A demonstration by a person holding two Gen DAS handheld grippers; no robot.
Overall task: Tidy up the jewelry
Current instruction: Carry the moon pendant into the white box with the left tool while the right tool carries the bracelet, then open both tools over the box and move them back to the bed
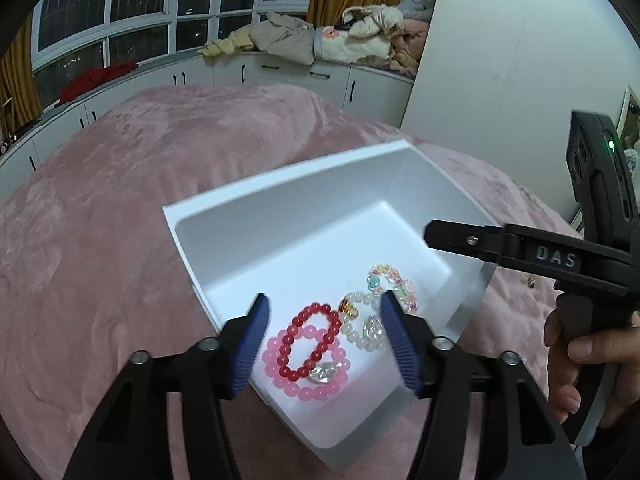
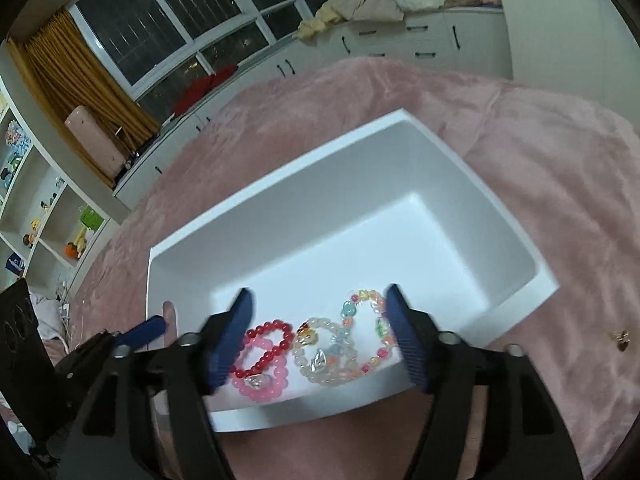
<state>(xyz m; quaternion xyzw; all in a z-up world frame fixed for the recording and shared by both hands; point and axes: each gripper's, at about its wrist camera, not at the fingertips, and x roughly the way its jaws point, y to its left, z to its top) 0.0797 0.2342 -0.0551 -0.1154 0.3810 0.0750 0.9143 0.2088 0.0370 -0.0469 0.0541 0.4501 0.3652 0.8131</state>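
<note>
A white box (image 1: 288, 172) (image 2: 280, 184) lies on the pink bed. Inside it lie a red bead bracelet (image 1: 298, 344) (image 2: 267, 354) on top of a pink bead bracelet (image 1: 296, 389) (image 2: 262, 392), a white bead bracelet (image 1: 360, 330) (image 2: 320, 376) and a multicolour bead bracelet (image 1: 394, 280) (image 2: 370, 304). My left gripper (image 1: 324, 320) is open and empty just above the near end of the box. My right gripper (image 2: 320, 308) is open and empty over the same bracelets; it shows from the side in the left wrist view (image 1: 432, 234).
A small gold earring (image 2: 621, 338) (image 1: 531, 281) lies on the pink blanket (image 1: 120, 200) right of the box. White cabinets (image 1: 280, 72) with piled clothes run along the window. A shelf unit (image 2: 36, 208) stands at the left.
</note>
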